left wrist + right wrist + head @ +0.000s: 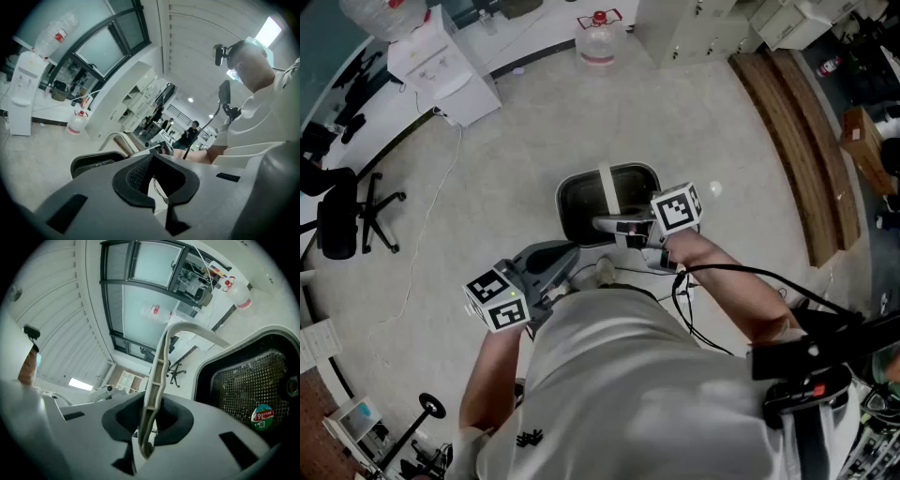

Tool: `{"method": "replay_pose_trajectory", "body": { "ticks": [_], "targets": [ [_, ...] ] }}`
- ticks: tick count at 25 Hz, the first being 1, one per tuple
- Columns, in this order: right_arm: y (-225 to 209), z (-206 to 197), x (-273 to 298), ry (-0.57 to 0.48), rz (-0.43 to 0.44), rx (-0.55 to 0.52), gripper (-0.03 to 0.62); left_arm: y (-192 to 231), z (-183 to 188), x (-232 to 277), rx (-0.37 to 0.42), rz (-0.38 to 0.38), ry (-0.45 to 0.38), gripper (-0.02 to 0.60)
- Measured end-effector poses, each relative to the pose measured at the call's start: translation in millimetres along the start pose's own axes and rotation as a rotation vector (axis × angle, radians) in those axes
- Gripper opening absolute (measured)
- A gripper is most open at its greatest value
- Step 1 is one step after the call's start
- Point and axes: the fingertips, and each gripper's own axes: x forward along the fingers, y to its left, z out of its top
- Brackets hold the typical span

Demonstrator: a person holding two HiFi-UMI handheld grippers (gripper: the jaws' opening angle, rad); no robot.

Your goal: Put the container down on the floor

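Most of the job is waiting to be done, as far as these views are showing. The right gripper [616,225] is clamping the pale handle [159,366] of the container [574,202], with the jaws nearly together and the thin strip of the handle pinched between the pads. The handle is arching up over the dark, mesh-sided container, which is hanging just in front of the person's body and over the floor [487,178]. In the right gripper view the mesh wall [248,376] and a small round sticker [261,416] are showing close below the jaws.

Whether the bottom is already touching the floor is hard to tell from above. Judging by how large the container is looking against the floor, and by the gripper holding level at the person's front, it is probably hanging in the air and not yet set down.

The left gripper [565,255] is taking no part: it is pointing towards the container from just beside it, with its jaws standing narrowly apart and nothing between them, and only floor is showing through the gap in the left gripper view [157,185].

What is remaining, then, is lowering the container until it is resting flat, then letting go of the handle and drawing the right gripper away.
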Motion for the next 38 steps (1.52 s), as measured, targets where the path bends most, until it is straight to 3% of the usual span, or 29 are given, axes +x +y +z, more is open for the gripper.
{"method": "replay_pose_trajectory", "body": {
  "ticks": [6, 10, 16, 21, 28, 38],
  "targets": [
    [-9, 9, 5, 0.0, 0.028, 0.008, 0.037, -24, -6, 27, 0.062, -0.077, 0.023, 0.011],
    [-7, 9, 9, 0.013, 0.059, -0.003, 0.037, -40, -14, 41, 0.061, -0.1, 0.024, 0.011],
    [-19, 3, 18, 0.056, 0.008, 0.013, 0.037, -56, -26, 53, 0.073, -0.126, 0.016, 0.011],
    [-9, 8, 43, 0.067, 0.088, -0.013, 0.037, -53, -20, 47, 0.068, -0.125, -0.025, 0.011],
    [-23, 49, 94, 0.046, 0.074, 0.031, 0.037, -6, 14, 0, 0.028, -0.116, -0.08, 0.011],
    [-64, 133, 170, 0.043, 0.018, 0.029, 0.037, 123, 95, -42, 0.048, -0.198, -0.061, 0.011]
  ]
}}
